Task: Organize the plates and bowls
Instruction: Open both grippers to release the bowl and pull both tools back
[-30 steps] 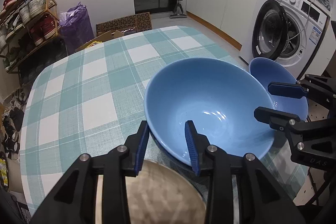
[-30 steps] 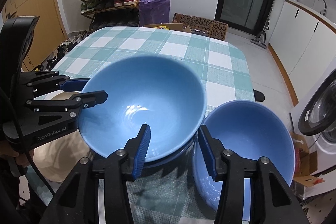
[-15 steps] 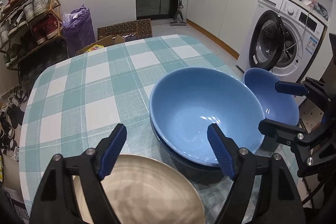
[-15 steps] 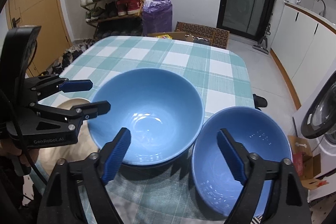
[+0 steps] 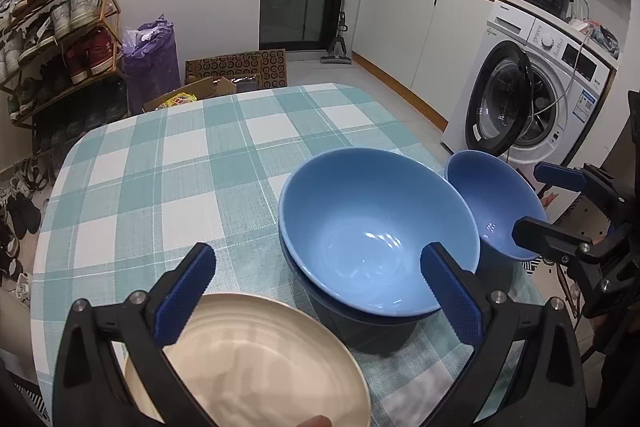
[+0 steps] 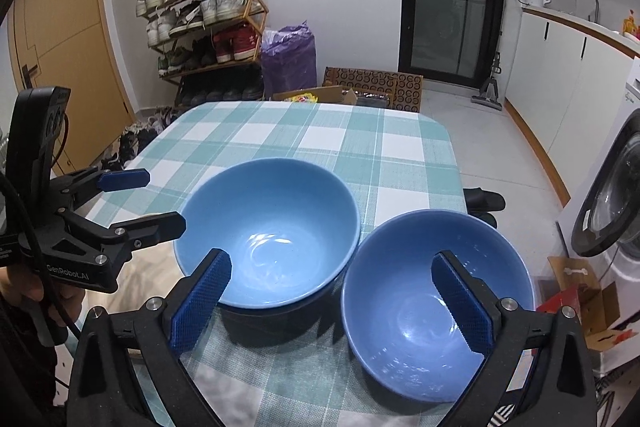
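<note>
A large light blue bowl [image 5: 376,231] [image 6: 272,227] sits nested in a darker blue bowl [image 5: 360,327] on the checked table [image 5: 160,167]. A smaller blue bowl [image 5: 492,203] [image 6: 432,299] stands to its right, by the table's edge. A beige plate [image 5: 256,359] [image 6: 140,283] lies at the near left. My left gripper [image 5: 316,263] [image 6: 148,201] hovers over the plate's far rim, its jaws opening and touching nothing. My right gripper [image 6: 332,267] [image 5: 548,203] hangs above the gap between the two blue bowls, jaws opening, pads free of both.
Beyond the table stand a shoe rack [image 6: 204,27], a purple bag [image 6: 288,55] and cardboard boxes [image 6: 372,87]. A washing machine [image 5: 532,87] with its door ajar and white cabinets line the right. A hand [image 6: 24,291] holds the left gripper.
Both grippers let go of the large light blue bowl's rim, opened wide and drew back and upward. The bowl now rests in the darker bowl.
</note>
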{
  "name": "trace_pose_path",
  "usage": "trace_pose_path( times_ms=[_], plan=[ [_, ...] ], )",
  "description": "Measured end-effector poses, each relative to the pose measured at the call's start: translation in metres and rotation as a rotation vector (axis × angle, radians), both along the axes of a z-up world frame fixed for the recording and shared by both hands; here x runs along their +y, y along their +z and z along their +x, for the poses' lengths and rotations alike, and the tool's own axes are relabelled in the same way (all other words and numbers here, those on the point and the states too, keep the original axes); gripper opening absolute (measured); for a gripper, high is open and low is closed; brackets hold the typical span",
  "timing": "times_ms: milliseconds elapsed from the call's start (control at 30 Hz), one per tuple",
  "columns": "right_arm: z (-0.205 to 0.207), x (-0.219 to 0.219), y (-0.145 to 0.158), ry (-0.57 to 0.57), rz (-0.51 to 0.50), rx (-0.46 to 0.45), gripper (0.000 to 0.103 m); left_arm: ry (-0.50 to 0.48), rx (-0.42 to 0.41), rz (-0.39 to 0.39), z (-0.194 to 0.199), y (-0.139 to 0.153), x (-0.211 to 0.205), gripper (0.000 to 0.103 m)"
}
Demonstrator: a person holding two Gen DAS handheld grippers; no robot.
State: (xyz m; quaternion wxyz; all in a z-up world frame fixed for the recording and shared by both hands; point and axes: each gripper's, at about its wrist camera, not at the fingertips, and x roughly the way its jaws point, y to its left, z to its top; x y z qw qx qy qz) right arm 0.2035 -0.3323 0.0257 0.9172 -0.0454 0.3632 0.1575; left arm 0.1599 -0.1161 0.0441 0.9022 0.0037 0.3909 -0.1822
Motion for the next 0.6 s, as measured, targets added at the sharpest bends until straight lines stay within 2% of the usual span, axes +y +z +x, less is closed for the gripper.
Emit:
trace_pose_path(
  times_ms=[600],
  plan=[
    [-0.028, -0.043, 0.011, -0.070, 0.067, -0.043, 0.102, -0.041, -0.026, 0.016, -0.023, 0.009, -0.026, 0.103]
  ],
)
